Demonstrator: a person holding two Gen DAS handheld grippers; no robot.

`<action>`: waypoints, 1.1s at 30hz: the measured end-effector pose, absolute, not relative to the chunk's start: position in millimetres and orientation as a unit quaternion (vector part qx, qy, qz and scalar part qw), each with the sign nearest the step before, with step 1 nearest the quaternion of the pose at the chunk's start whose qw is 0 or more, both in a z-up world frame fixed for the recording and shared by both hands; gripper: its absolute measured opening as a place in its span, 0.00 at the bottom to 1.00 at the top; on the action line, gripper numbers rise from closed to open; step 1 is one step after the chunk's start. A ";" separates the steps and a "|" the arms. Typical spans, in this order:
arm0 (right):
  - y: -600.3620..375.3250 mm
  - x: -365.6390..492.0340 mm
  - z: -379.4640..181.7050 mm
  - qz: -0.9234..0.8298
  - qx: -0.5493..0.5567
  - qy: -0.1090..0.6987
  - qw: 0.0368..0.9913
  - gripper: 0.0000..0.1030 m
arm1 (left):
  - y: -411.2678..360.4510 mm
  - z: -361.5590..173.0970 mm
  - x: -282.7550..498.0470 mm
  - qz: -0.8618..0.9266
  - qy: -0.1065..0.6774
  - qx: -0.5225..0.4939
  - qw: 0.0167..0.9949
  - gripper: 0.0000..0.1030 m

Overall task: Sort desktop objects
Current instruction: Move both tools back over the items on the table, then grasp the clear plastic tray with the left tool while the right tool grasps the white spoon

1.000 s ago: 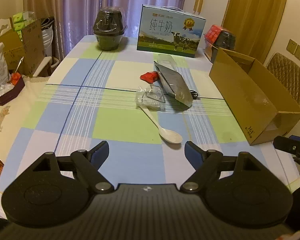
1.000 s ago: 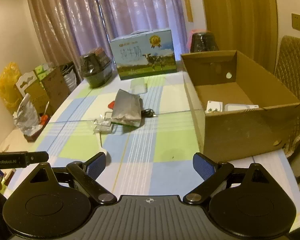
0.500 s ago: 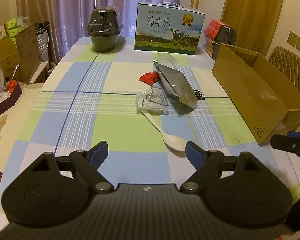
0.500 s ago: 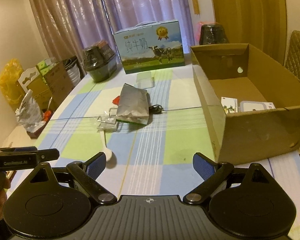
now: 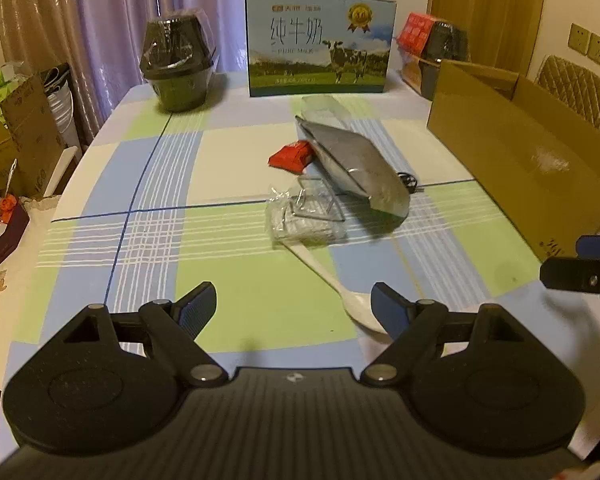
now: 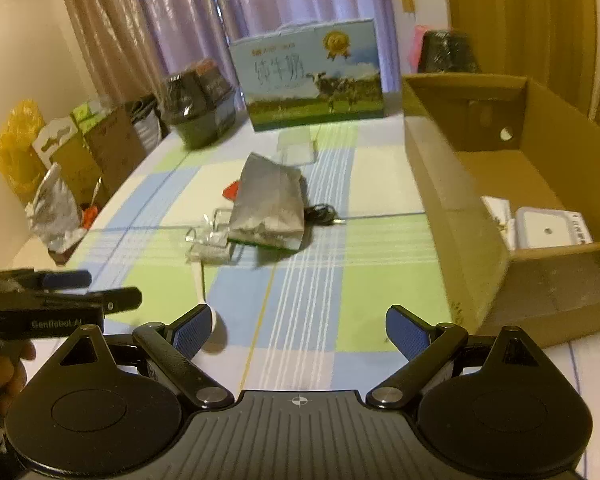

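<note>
White plastic, the spoon (image 5: 332, 280) lies flat on the checked bench (image 5: 148, 184), nearest of the loose items to the near edge. Its bowl points toward the near edge; its handle runs away and leftward, the far tip tucked under a clear plastic packet (image 5: 304, 216). The long axis therefore lies diagonally, from near-right to far-left in the left wrist view.

Left claw (image 5: 292, 304): jaws spread wide, holding nothing. The spoon bowl sits just inside the right-hand fingertip (image 5: 384, 308), so the item lies slightly right of the claw's centre line and close ahead.

Right claw (image 6: 298, 328): jaws equally wide, empty. In its view the spoon bowl (image 6: 216, 322) shows only partly, beside the left-hand fingertip (image 6: 194, 326), at the margin of reach.

Judgement: both claws are close to the spoon, the left one better centred. A grasp across the handle would probably call for a shift to the right and a turn of the wrist to bring the jaws square to the diagonal axis.

Beyond the packet lie a silver foil pouch (image 5: 356, 168), a red wrapper (image 5: 292, 156) on its left, and a black cable (image 5: 408, 182) on its right. The cardboard box (image 6: 480, 208) stands along the right edge of the bench, open on top, with white items (image 6: 548, 228) already inside. A milk carton case (image 5: 320, 60) stands at the far edge.
</note>
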State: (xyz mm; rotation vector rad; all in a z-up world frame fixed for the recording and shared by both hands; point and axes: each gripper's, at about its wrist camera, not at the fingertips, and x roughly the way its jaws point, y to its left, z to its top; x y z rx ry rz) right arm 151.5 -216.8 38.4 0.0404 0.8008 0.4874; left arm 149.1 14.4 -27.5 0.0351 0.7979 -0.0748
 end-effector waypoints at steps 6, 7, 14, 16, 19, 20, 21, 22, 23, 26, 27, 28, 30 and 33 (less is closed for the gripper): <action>-188.7 152.9 14.8 0.276 -0.022 0.397 0.875 0.88 | 31.6 -36.9 162.3 -0.030 0.390 0.021 0.920 0.79; -182.3 152.8 10.8 0.284 -0.032 0.397 0.872 0.88 | 36.3 -38.1 164.2 -0.027 0.389 0.022 0.921 0.79; -138.7 153.2 -13.9 0.327 -0.089 0.384 0.859 0.71 | 61.3 -45.5 169.8 -0.018 0.385 0.003 0.923 0.79; -128.6 156.3 -20.5 0.334 -0.100 0.382 0.856 0.67 | 66.7 -50.0 171.8 -0.015 0.392 -0.009 0.920 0.79; -117.0 161.9 -29.2 0.338 -0.108 0.383 0.853 0.61 | 70.7 -52.1 173.7 -0.009 0.394 -0.019 0.919 0.79; -113.5 164.0 -32.0 0.340 -0.110 0.383 0.852 0.58 | 71.1 -52.0 174.4 -0.007 0.393 -0.019 0.919 0.79; -110.0 166.1 -34.3 0.342 -0.114 0.383 0.851 0.57 | 71.6 -51.8 174.8 -0.006 0.393 -0.020 0.919 0.79; -106.5 167.0 -36.6 0.343 -0.119 0.381 0.850 0.54 | 72.0 -51.8 174.9 -0.007 0.392 -0.023 0.920 0.79; -103.7 167.9 -38.1 0.345 -0.123 0.380 0.849 0.51 | 72.0 -51.5 175.0 -0.007 0.392 -0.027 0.920 0.79; -97.1 170.7 -42.6 0.349 -0.132 0.379 0.847 0.46 | 73.1 -51.2 176.4 -0.010 0.391 -0.039 0.919 0.79; -95.7 171.5 -43.7 0.350 -0.133 0.379 0.847 0.44 | 73.6 -51.0 176.8 -0.011 0.391 -0.044 0.919 0.79; -95.0 172.1 -44.3 0.350 -0.133 0.378 0.847 0.42 | 74.0 -51.0 177.2 -0.011 0.391 -0.049 0.919 0.79; -93.3 172.6 -45.2 0.350 -0.133 0.378 0.846 0.39 | 74.6 -51.3 177.9 -0.011 0.392 -0.056 0.918 0.79; -92.0 172.6 -45.6 0.353 -0.136 0.377 0.846 0.30 | 73.6 -51.8 178.2 -0.009 0.393 -0.052 0.918 0.79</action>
